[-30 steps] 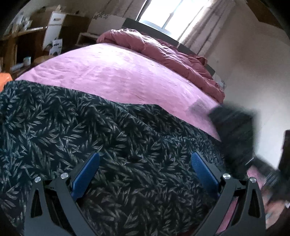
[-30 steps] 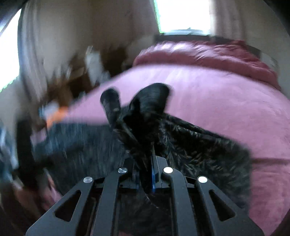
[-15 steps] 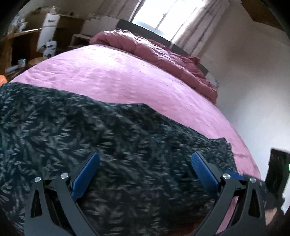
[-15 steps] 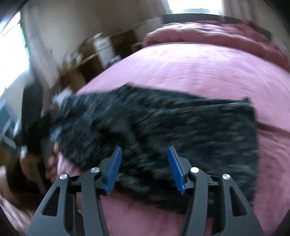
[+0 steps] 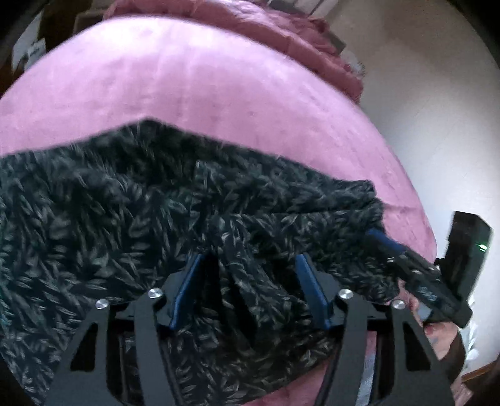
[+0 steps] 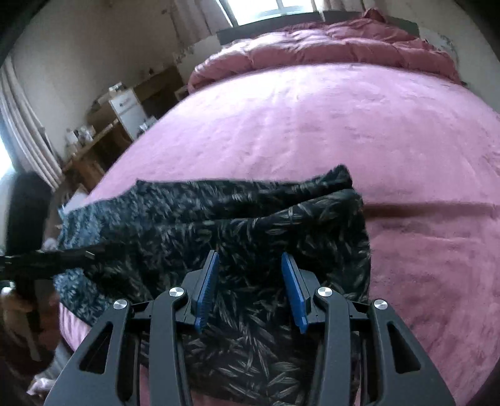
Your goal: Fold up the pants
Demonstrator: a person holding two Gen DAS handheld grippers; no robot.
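The black pants with a grey leaf print (image 5: 131, 203) lie folded across the near edge of the pink bed (image 5: 193, 93). My left gripper (image 5: 250, 265) is open, its blue pads on either side of a raised ridge of the fabric. My right gripper (image 6: 250, 265) is open too, low over the pants (image 6: 237, 225) near their right end. The right gripper (image 5: 403, 259) also shows at the right edge of the left wrist view, and the left gripper (image 6: 47, 259) at the left edge of the right wrist view.
A bunched pink duvet (image 6: 328, 47) lies at the head of the bed under a window (image 6: 265, 6). Wooden shelves and a white cabinet (image 6: 125, 106) stand along the left wall. The bed's right edge meets a pale wall (image 5: 437, 109).
My right gripper let go of the pants and opened, and the lifted part now lies folded over on the bed. My left gripper has narrowed and moved down onto the fabric.
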